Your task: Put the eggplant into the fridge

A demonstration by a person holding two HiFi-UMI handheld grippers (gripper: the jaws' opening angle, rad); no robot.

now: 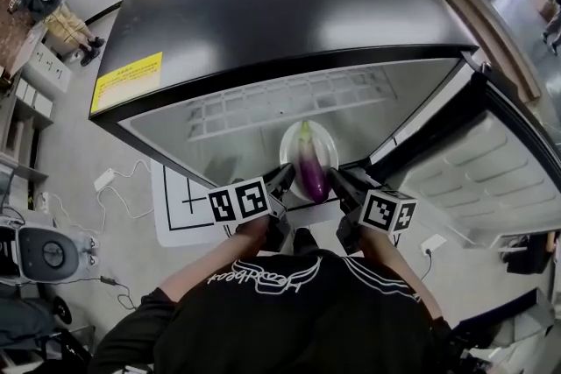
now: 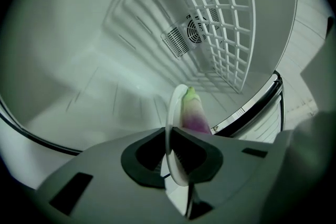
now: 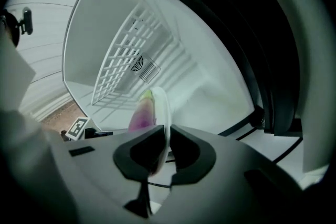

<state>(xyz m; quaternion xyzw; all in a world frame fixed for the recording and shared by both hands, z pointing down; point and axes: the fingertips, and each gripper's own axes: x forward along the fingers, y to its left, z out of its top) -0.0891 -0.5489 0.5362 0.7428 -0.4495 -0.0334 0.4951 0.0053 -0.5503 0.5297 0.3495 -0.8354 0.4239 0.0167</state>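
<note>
The left gripper [image 2: 170, 152] and right gripper [image 3: 167, 149] each clamp the rim of a white plate [image 1: 294, 140], one on either side, jaws nearly together on its thin edge. The eggplant [image 1: 311, 171] lies on the plate, green stem pointing inward. The plate sits at the mouth of the open fridge [image 1: 289, 4], below a wire rack [image 2: 220, 23]; whether it touches the floor there is unclear.
</note>
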